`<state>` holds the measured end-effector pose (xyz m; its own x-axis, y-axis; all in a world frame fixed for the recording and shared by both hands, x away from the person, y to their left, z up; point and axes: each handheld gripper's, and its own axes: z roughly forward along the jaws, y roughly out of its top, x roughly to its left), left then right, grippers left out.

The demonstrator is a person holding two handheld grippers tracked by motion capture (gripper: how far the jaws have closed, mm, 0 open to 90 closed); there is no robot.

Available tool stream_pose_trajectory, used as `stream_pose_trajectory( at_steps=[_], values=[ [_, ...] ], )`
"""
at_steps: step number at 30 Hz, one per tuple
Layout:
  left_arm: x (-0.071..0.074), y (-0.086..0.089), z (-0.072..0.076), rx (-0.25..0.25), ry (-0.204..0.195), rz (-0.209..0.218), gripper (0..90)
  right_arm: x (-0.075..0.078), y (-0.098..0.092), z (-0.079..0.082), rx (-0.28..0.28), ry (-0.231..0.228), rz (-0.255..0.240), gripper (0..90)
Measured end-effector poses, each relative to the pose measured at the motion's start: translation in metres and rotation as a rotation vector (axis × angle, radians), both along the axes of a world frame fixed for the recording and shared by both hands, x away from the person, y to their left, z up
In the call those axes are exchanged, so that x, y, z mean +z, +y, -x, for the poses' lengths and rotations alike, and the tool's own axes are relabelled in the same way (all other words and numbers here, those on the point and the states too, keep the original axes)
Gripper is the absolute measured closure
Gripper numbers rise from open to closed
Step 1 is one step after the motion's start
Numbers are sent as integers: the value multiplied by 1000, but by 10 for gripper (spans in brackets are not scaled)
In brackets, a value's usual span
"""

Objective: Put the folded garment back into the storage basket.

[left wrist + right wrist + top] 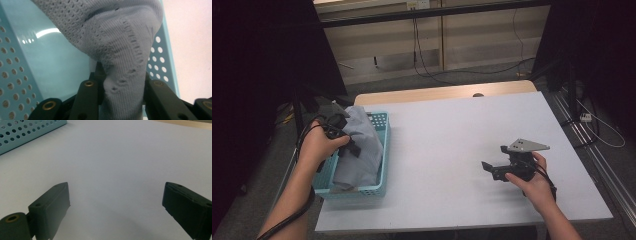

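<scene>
Turquoise perforated basket (383,150) sits at the table's (452,150) left edge, holding a grey knitted garment (362,145) that bulges above its rim. Left gripper (343,136) has its jaws clamped on a fold of the garment. Right gripper (494,169) rests on the tabletop, jaws wide, nothing between them

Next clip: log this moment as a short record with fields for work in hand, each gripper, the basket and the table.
work in hand: grey knitted cloth being handled at the basket
left gripper: shut on a fold of the cloth, above the basket
right gripper: open, nothing between its fingers, over bare table at the right
basket: light blue, perforated walls, at the table's left edge, cloth draped in it
table: white top, wooden strip along the far edge
</scene>
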<state>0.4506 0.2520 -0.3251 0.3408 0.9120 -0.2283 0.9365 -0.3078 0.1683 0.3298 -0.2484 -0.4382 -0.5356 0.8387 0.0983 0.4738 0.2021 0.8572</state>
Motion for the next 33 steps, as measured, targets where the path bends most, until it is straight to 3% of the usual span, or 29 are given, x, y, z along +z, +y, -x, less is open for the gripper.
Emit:
stream_pose_trajectory(
  at_steps=[9, 13, 16, 24, 31, 33],
  values=[
    [-7, 10, -2, 17, -7, 25, 687, 0, -1, 0, 1, 2, -2, 69],
    [-11, 16, -2, 20, -31, 16, 620, -1, 0, 0, -1, 4, -3, 69],
    [-13, 21, -2, 58, -38, 20, 571, 0, 0, 0, 0, 2, -2, 69],
    [-3, 37, -3, 98, -74, 4, 451, 0, 0, 0, 0, 3, -2, 69],
    [8, 37, -3, 129, -158, 17, 458, 0, 1, 0, 1, 3, -2, 69],
    [8, 35, -5, 114, -150, 23, 473, 0, 1, 0, 3, 2, -2, 69]
  ],
)
